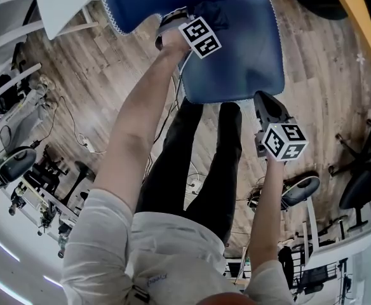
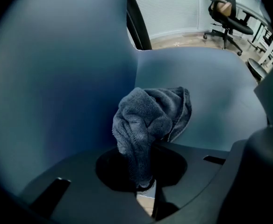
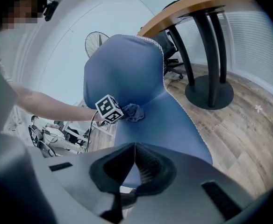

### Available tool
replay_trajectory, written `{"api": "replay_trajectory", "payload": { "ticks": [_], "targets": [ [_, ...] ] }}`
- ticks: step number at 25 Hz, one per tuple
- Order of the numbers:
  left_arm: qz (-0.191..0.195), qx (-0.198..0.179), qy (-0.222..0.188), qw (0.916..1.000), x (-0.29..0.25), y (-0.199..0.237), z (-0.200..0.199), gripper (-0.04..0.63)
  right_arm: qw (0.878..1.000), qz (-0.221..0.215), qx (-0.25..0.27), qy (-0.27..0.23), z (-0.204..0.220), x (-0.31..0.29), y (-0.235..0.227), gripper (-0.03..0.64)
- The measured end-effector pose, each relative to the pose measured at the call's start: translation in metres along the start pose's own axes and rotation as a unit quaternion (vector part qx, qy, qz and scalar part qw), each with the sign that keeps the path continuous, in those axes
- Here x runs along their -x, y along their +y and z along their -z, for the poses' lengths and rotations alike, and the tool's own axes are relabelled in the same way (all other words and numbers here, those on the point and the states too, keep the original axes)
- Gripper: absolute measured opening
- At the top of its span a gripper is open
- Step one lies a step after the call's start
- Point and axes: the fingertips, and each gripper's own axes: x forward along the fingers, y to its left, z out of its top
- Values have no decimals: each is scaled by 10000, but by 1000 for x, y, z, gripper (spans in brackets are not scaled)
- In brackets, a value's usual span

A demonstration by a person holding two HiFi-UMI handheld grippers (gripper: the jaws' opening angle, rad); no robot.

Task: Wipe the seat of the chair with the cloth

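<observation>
Wood-plank floor (image 3: 248, 125) all around, grey-brown and brightly lit. On one side, a round table (image 3: 192, 6) with a wooden top stands on dark legs over a round black base (image 3: 209, 93). White slatted blinds (image 2: 174, 8) line the far wall, with a black office chair (image 2: 227, 17) parked in front. There's a standing fan (image 3: 95, 42) by the pale wall, white shelving (image 1: 7, 18), and loose cables (image 1: 76, 131) trailing across the boards.

Blue chair seat (image 1: 236, 68); white scalloped trim (image 3: 163, 73); grey cloth (image 2: 150, 120); brown wood-grain floor (image 1: 109, 75).
</observation>
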Motion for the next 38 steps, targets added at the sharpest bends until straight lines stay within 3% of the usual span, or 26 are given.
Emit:
{"api": "replay_trajectory", "payload": {
  "ticks": [6, 17, 29, 35, 38],
  "targets": [
    [-151, 8, 21, 9999, 1, 1, 15, 60, 9993, -90, 290, 234, 5, -5, 12, 23],
    [-230, 18, 174, 9996, 0, 5, 48, 57, 9996, 45, 217, 170, 10, -4, 9, 23],
    [-537, -691, -197, 9960, 13, -19, 48, 49, 9999, 124, 69, -32, 28, -12, 39, 23],
    [-361, -1106, -452, 9922, 18, -46, 50, 49, 9988, 295, -241, -311, 34, -15, 56, 23],
    [-204, -1507, -606, 9865, 23, -66, 50, 49, 9977, 320, -425, -419, 40, -21, 67, 23]
  ]
}}
